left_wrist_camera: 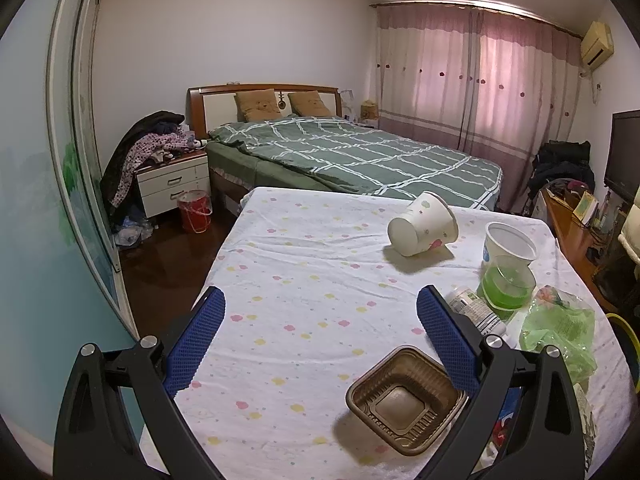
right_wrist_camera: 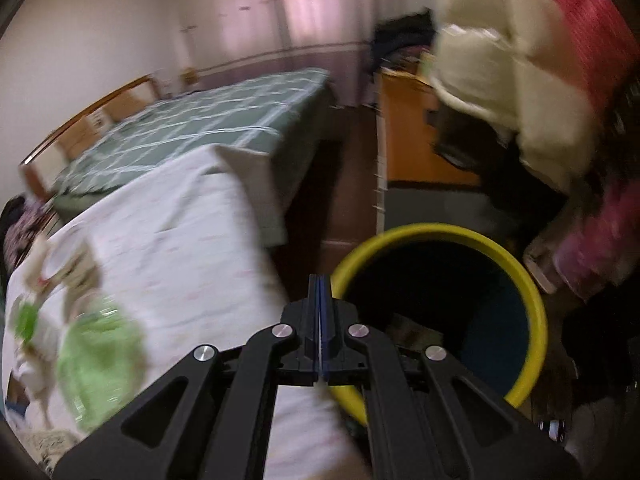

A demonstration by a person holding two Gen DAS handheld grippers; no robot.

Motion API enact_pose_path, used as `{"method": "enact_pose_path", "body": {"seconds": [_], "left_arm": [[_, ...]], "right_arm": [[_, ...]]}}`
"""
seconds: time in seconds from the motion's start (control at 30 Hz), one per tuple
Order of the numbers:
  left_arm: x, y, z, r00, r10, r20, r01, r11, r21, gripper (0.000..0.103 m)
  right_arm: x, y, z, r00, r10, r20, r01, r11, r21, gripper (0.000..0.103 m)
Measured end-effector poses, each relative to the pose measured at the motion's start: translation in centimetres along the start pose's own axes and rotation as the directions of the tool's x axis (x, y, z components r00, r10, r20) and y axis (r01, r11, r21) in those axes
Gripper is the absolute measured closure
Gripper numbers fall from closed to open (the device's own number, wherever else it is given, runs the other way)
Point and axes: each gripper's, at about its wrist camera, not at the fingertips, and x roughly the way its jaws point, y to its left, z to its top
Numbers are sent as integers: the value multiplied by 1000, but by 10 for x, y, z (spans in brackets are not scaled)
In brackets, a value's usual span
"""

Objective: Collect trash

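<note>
**Trash on table, bin at right: grippers empty**

Left gripper (left_wrist_camera: 320, 320): its blue-padded fingers (left_wrist_camera: 196, 336) are spread wide above the white cloth-covered table with pastel flower print (left_wrist_camera: 288, 264). Nothing lies between them.

Items on the table, left wrist view:
- A brown ribbed plastic tray, square and empty (left_wrist_camera: 406, 400), sits just beside the inner face of the right-hand finger, near the front edge.
- A white paper cup with a floral print (left_wrist_camera: 422, 230) lies on its side toward the far end, base facing the camera.
- A white plastic tub with blue lettering (left_wrist_camera: 508, 244) stands upright near the right edge.
- A clear cup holding green material (left_wrist_camera: 506, 288) sits directly in front of that tub, touching or nearly so.
- A small white labelled bottle (left_wrist_camera: 474, 310) lies on its side behind the right-hand finger.
- A crumpled green transparent wrapper (left_wrist_camera: 560, 332) lies at the right edge.

Right gripper (right_wrist_camera: 323, 320): the jaws are pressed together, with no object visible between them. It hangs over the near rim of a round bin with a yellow rim and dark interior (right_wrist_camera: 536, 320), which stands on the floor just beside the table's right side. This view is motion-blurred; the bin's contents cannot be made out. The green wrapper shows as a blur at lower left.
</note>
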Motion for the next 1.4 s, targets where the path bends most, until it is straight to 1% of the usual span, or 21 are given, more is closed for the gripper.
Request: {"method": "enact_pose_path", "body": {"seconds": [0.1, 0.23, 0.3, 0.37, 0.47, 0.53, 0.57, 0.6, 0.63, 0.8, 0.83, 0.9, 1.0, 1.17, 1.27, 1.4], "left_arm": [[-1, -2, 0, 1000, -2, 1, 2, 1000, 7, 8], [-1, -4, 1, 1000, -11, 4, 11, 1000, 10, 8], [0, -5, 0, 1000, -20, 1, 20, 1000, 12, 8], [2, -8, 0, 1000, -27, -8, 28, 999, 16, 8], [5, -11, 0, 999, -30, -16, 31, 999, 24, 8], [6, -13, 0, 1000, -24, -13, 24, 999, 33, 8], [5, -14, 0, 1000, -22, -9, 22, 999, 37, 8], [4, -15, 1, 1000, -20, -5, 20, 999, 39, 8], [4, -15, 1, 1000, -17, -3, 17, 999, 41, 8], [-3, -15, 4, 1000, -8, 12, 7, 999, 41, 8], [-5, -15, 4, 1000, -10, 12, 9, 999, 37, 8], [-10, -14, 5, 1000, -16, 13, 16, 1000, 26, 8], [-18, -12, 5, 1000, -17, 24, 16, 1000, 22, 8], [-25, -9, 4, 1000, -8, 15, 8, 1000, 18, 8], [-29, -6, 4, 1000, -6, 12, 6, 1000, 11, 8], [-30, -1, 2, 1000, -17, 0, 17, 1000, 7, 8]], "right_arm": [[13, -22, 1, 999, -46, -24, 47, 997, 55, 102], [32, -38, -1, 994, -93, -65, 99, 990, 105, 102], [36, -42, -3, 993, -86, -83, 96, 988, 124, 102], [37, -46, -2, 992, -95, -83, 106, 984, 140, 102], [41, -51, -3, 990, -95, -100, 110, 982, 153, 87], [40, -52, -3, 989, -101, -104, 116, 981, 157, 71], [40, -51, -3, 989, -107, -100, 122, 981, 152, 67], [38, -50, -3, 989, -112, -94, 125, 982, 145, 58], [38, -48, -3, 989, -117, -89, 128, 982, 137, 51], [36, -48, -2, 989, -125, -85, 136, 982, 135, 43], [37, -48, -2, 989, -122, -86, 133, 982, 137, 38], [37, -49, -2, 989, -120, -87, 132, 981, 141, 34], [36, -50, -2, 991, -104, -83, 115, 982, 147, 31], [28, -56, -2, 998, -55, -38, 61, 982, 179, 29], [25, -62, 0, 999, -10, -37, 17, 978, 207, 28], [20, -72, 3, 998, 27, -52, -14, 973, 232, 27]]}}
